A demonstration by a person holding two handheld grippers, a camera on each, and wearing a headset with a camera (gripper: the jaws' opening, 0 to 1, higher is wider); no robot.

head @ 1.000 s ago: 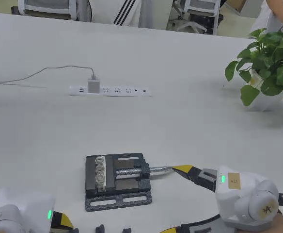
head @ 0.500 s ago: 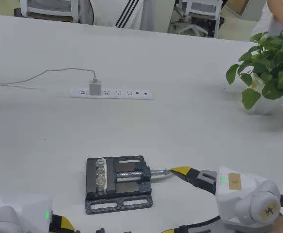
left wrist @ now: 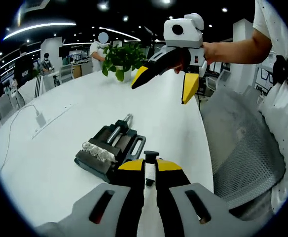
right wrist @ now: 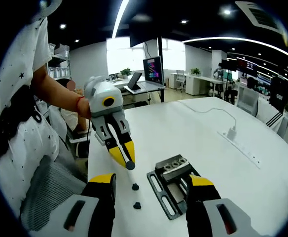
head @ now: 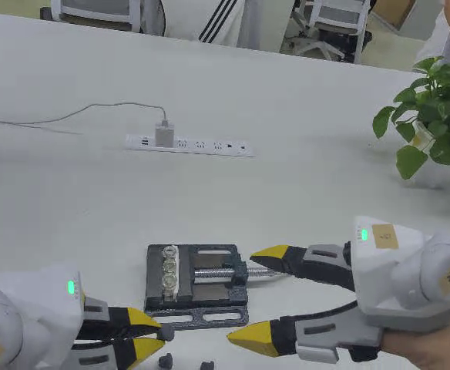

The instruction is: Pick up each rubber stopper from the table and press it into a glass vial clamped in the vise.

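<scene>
A black vise (head: 196, 287) holds a row of glass vials (head: 168, 270) upright in its jaws. My left gripper (head: 157, 336) hovers near the vise's front left corner, shut on a small dark rubber stopper (head: 166, 331). In the left gripper view the stopper (left wrist: 150, 157) sits pinched at the jaw tips, above the vise (left wrist: 109, 148). My right gripper (head: 248, 295) stands wide open to the right of the vise, beside the screw handle (head: 262, 272), holding nothing. Two loose stoppers (right wrist: 135, 186) (right wrist: 137, 205) lie on the table in front of the vise (right wrist: 173, 185).
A white power strip (head: 188, 143) with a plugged charger and cable lies farther back on the white table (head: 94, 208). A potted plant (head: 434, 116) stands at the right edge. Office chairs and a person sit beyond the far side.
Both grippers have risen and come further into the head view. The left one now shows its tips shut on a stopper; the right one's upper jaw has pulled back slightly from the screw handle.
</scene>
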